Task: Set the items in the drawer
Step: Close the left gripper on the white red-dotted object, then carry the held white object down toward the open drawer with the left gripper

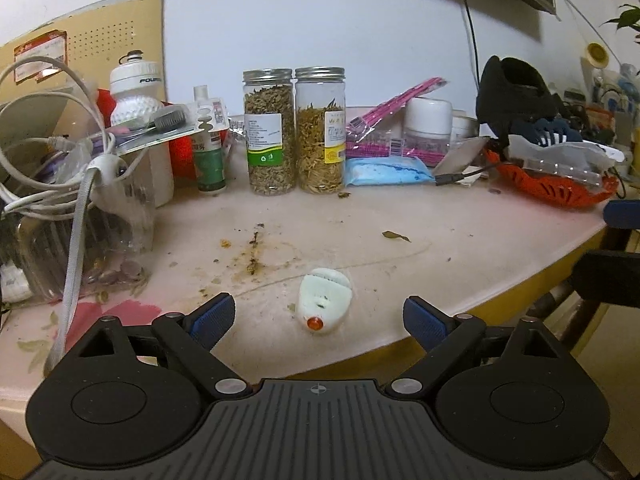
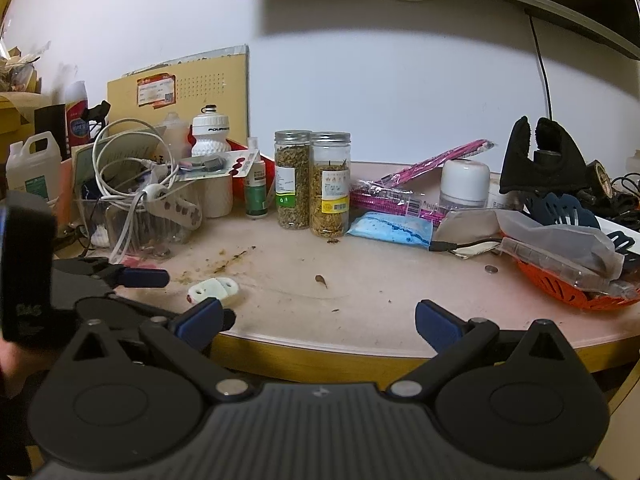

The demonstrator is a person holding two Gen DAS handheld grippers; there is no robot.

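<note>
the small white device with an orange tip lies flat on the pinkish tabletop near its front edge, just ahead of the left gripper; that claw is spread wide and holds nothing, its blue pads either side of the device but apart from it; the right gripper is likewise spread and empty, hanging over the table edge; two herb jars, a green bottle and other clutter stand further back; no drawer shows in either view; judging by the line-up, this looks like an approach to grasp the device, which would call for easing forward and closing squarely on its narrow body.
</note>
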